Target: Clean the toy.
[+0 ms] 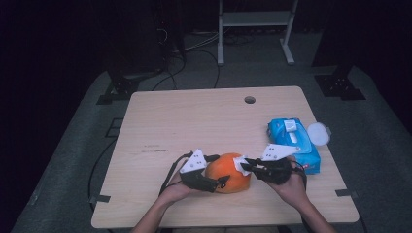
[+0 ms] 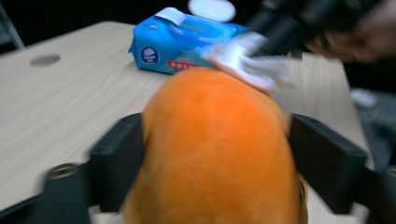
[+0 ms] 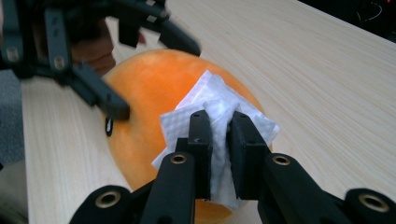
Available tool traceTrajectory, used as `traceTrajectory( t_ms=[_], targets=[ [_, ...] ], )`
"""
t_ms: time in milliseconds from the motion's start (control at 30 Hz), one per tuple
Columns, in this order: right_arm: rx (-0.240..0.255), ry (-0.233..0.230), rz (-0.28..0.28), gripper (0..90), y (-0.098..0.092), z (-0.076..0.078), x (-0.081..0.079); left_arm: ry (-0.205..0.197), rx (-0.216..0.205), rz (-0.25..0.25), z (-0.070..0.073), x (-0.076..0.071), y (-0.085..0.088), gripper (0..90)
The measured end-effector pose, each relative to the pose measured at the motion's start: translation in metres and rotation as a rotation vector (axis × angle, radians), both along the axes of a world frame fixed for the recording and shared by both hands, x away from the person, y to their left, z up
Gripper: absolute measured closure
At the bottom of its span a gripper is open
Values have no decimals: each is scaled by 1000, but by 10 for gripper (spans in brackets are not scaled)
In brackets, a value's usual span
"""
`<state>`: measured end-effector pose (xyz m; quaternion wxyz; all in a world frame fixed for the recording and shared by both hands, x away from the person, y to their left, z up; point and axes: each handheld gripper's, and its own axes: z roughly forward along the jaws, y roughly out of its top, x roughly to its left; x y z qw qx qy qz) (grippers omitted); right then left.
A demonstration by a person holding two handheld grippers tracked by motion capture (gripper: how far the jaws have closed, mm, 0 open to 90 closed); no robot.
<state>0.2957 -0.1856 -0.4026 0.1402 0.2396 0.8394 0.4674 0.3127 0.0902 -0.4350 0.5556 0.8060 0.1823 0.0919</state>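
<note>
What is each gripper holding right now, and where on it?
The left gripper clamps the orange fruit across its sides. The right gripper pinches the bunched middle of a white wipe pressed against the fruit.

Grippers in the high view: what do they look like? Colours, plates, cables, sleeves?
Both the left gripper and right gripper are black two-jaw units, each topped by a pale grey three-cornered plate. The right gripper view shows brass-coloured pivot rings on the jaw links. A black cable trails from each. Forearms are bare, no sleeves visible.
</note>
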Motion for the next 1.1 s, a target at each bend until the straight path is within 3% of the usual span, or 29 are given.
traceTrajectory(
  t_ms=[33,67,100,133,167,200,267,333,433,500,633,700,800,867,967,1033,1100],
  targets=[
    [0,0,0,790,0,0,0,0,0,0,0,0,0,134],
    [-7,-6,6,791,1,0,-2,36,4,10,-1,2,0,134],
    [-3,-5,23,790,3,0,-6,52,37,3,-6,1,-1,143],
    [-9,-8,31,790,5,1,-9,52,37,3,-6,1,-1,194],
    [-9,-8,31,790,5,1,-9,25,48,-5,-8,-3,-1,194],
    [-31,-37,26,790,6,4,-13,11,57,-8,-7,-4,-1,280],
    [-25,-41,19,789,4,6,-13,-6,70,-9,-5,-6,0,295],
    [-29,-51,-40,789,-7,8,-9,-7,65,-10,-7,-7,2,293],
    [-9,-12,-67,791,-20,5,-2,-16,60,-23,-8,-7,2,285],
    [1,2,-57,792,-19,4,-2,-21,59,-26,-7,-7,2,280],
    [21,12,-16,792,-8,5,-5,-70,76,-55,-6,-11,-3,276],
    [5,-16,4,791,2,7,-8,-92,87,-66,-5,-13,-4,274],
    [16,-16,14,791,3,11,-8,-97,86,-72,-6,-12,-2,276],
    [25,4,3,793,-1,8,-5,-83,81,-64,-5,-11,-2,267],
    [20,31,-22,794,-9,2,-2,13,30,-28,-2,-4,0,146],
    [22,39,-19,794,-12,2,-1,47,35,-7,-4,-2,1,143],
    [29,55,-13,793,-15,1,-1,60,33,-14,-6,-1,3,225]
  ],
)
